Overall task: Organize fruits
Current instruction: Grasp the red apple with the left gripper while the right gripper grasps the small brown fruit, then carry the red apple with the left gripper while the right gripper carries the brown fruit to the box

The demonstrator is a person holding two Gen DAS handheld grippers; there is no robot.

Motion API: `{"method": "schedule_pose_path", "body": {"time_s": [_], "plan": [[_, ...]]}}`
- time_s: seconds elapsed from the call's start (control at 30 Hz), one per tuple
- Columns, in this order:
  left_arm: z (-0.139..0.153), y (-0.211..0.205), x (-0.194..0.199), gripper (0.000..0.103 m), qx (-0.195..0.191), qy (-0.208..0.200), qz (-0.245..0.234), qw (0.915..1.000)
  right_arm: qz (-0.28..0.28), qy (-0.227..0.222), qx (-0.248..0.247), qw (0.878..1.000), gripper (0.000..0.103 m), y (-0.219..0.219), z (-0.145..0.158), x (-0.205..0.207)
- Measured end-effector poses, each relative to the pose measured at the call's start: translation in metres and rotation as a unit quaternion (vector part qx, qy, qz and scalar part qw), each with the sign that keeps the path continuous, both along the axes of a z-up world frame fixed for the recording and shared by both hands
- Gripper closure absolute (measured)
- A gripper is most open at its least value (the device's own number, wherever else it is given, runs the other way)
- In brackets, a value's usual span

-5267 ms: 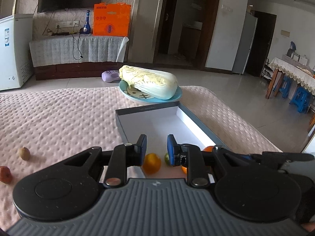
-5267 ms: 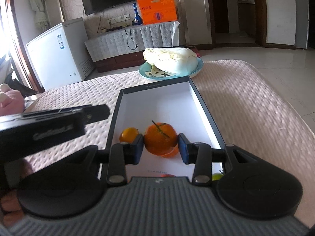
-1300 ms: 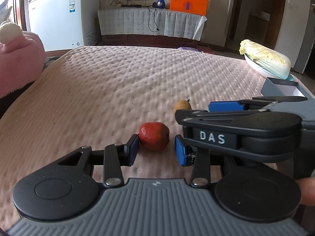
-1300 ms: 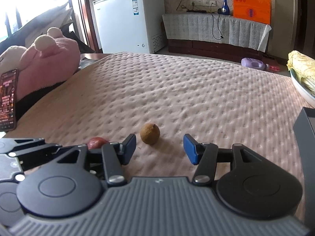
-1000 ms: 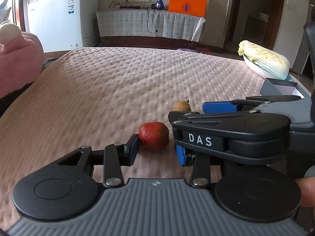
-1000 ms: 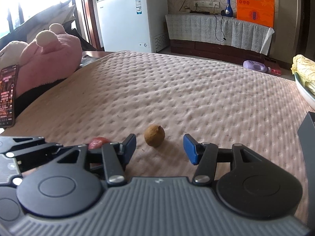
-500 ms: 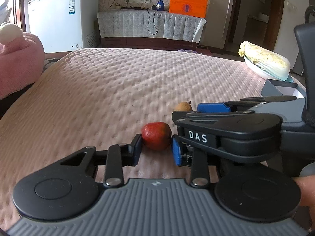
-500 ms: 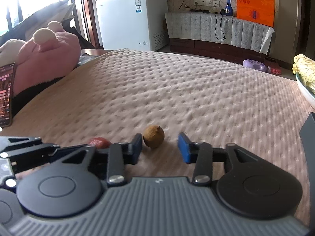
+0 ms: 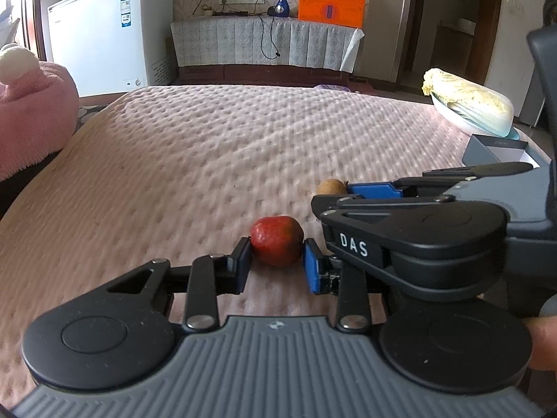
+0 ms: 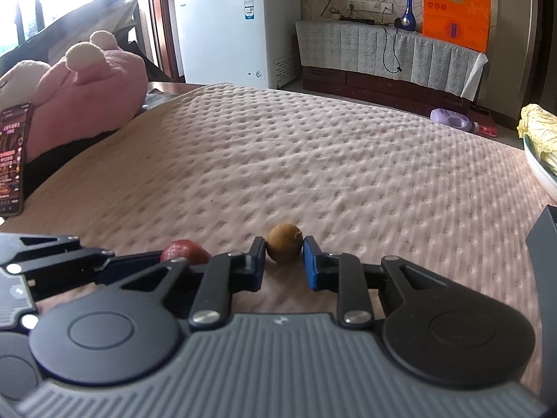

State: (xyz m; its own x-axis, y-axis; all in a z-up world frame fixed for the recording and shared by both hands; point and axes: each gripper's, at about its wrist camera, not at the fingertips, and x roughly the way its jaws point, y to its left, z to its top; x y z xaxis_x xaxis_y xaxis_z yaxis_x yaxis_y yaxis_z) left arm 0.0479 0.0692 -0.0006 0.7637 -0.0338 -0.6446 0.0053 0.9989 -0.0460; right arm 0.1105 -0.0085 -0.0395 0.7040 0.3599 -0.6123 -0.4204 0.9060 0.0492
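Note:
A red fruit (image 9: 276,240) lies on the pink quilted cover, and my left gripper (image 9: 276,259) is shut on it, both pads touching its sides. A small brown fruit (image 10: 284,242) lies just to its right, and my right gripper (image 10: 283,261) is shut on it. In the left wrist view the brown fruit (image 9: 330,186) shows behind the right gripper's body (image 9: 410,233). In the right wrist view the red fruit (image 10: 182,250) shows partly behind the left gripper's fingers. The grey box (image 9: 494,148) with a white inside sits at the far right.
A plate with a Chinese cabbage (image 9: 468,104) stands beyond the box. A pink plush toy (image 10: 87,94) and a phone (image 10: 12,160) lie at the left edge. A white freezer (image 10: 236,28) and a cloth-covered cabinet (image 9: 264,43) stand beyond the bed.
Both grippers have moved from the box to the two loose fruits and closed: the left onto the red fruit, the right onto the brown fruit.

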Motion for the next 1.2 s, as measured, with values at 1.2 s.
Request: {"method": "schedule_pose_path", "body": {"time_s": [1.2], "plan": [[0.056,-0.025,-0.092,0.066,0.007,-0.039,-0.008,0.9992,-0.046,-0.045,0.027,0.998,0.077,-0.070,0.063,-0.149]]}}
